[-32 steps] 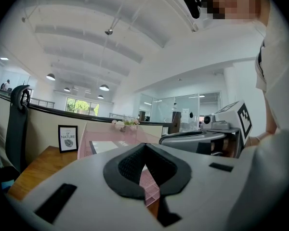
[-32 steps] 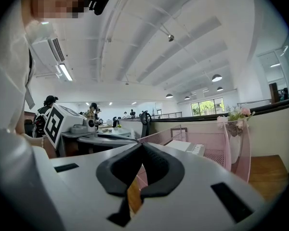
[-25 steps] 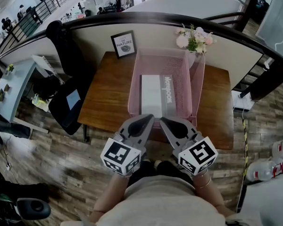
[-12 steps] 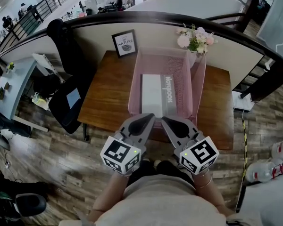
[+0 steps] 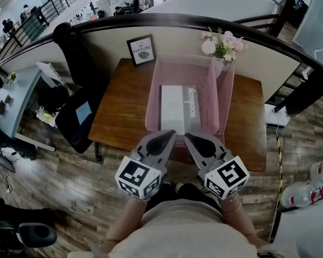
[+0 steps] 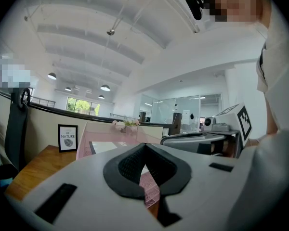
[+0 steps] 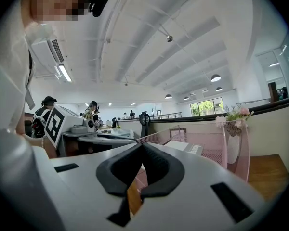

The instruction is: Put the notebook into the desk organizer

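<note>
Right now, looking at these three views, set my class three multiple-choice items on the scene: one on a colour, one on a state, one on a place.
1. The desk organizer is: A pink; B blue; C black.
2. The left claw and right claw are: A wide open; B shut and empty; C half open.
3. The notebook lies: A in the left claw; B in the right claw; C flat inside the desk organizer.
Answers: 1 A, its mesh walls are pink. 2 B, each gripper view shows the jaws together with nothing between them. 3 C, the head view shows it lying on the organizer's bottom.
</note>
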